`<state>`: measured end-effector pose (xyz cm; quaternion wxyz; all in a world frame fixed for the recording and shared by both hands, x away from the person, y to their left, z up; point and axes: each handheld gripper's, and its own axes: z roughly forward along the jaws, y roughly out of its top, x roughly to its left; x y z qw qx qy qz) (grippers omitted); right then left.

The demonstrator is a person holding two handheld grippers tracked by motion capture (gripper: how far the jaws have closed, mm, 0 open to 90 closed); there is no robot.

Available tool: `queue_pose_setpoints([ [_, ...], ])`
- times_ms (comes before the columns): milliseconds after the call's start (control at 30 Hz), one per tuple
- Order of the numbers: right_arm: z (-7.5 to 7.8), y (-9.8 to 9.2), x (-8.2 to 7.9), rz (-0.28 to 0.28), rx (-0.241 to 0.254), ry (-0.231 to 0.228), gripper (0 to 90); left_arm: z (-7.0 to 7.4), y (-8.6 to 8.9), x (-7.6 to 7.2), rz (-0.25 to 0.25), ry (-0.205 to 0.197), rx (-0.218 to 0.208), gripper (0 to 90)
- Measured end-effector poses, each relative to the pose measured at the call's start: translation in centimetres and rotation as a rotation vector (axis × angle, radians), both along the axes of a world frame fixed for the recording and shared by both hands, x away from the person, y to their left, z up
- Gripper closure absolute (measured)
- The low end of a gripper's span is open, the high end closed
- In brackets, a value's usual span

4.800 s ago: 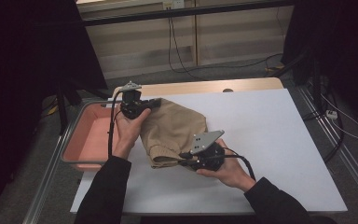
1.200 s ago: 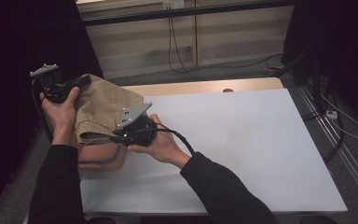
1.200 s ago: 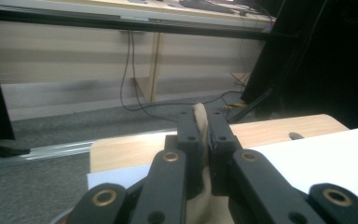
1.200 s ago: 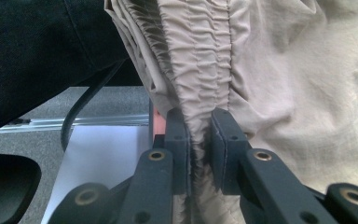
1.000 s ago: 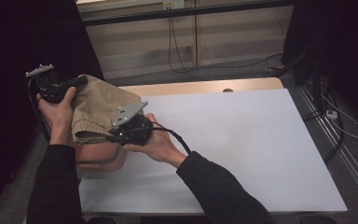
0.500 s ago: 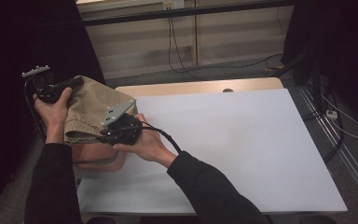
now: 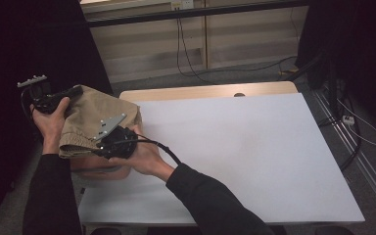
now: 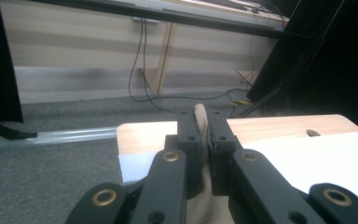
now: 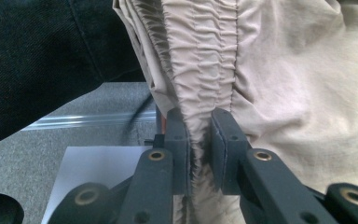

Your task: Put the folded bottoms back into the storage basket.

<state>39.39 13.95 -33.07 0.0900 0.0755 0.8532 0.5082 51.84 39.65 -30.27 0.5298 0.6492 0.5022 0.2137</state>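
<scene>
A folded tan garment point(image 7: 90, 111) with a gathered elastic band hangs in the air between both grippers, over the table's left edge. My left gripper point(image 7: 75, 91) grips its far upper corner; in the left gripper view the jaws point(image 8: 200, 125) are shut on a fold of the tan cloth point(image 8: 199, 113). My right gripper point(image 7: 101, 146), with its grey plate on top, holds the near lower edge. In the right gripper view its jaws point(image 9: 198, 140) pinch the gathered band of the garment point(image 9: 289, 70).
A pink tray point(image 7: 105, 172) lies beneath the garment at the table's left edge. The white table top point(image 7: 235, 147) stretches to the right, with a wooden strip point(image 7: 200, 91) along its far side. A dark sleeve point(image 9: 46, 46) is close by the right gripper. Cables run on the floor behind.
Both hands have carried the garment to the left and slightly down, from over the table's left part to above the pink tray. Both grips have stayed shut.
</scene>
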Motion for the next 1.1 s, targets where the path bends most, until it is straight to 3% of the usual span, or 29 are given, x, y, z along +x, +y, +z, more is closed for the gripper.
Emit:
queue_pose_setpoints([
  [300, -1.4, 1.6, -0.3, -0.017, -0.021, -0.010, 78.6, -1.4, 1.3, 0.2, 0.001, 0.011, 0.000, 87.0],
  [600, -1.9, 2.3, -0.4, -0.030, -0.006, 0.005, 78.6, -1.7, 1.7, 0.2, 0.004, 0.024, 0.007, 87.0],
  [1100, -2.8, 3.2, -0.1, -0.015, -0.010, 0.041, 78.5, -3.3, 2.8, 0.3, 0.017, 0.060, 0.025, 87.0],
])
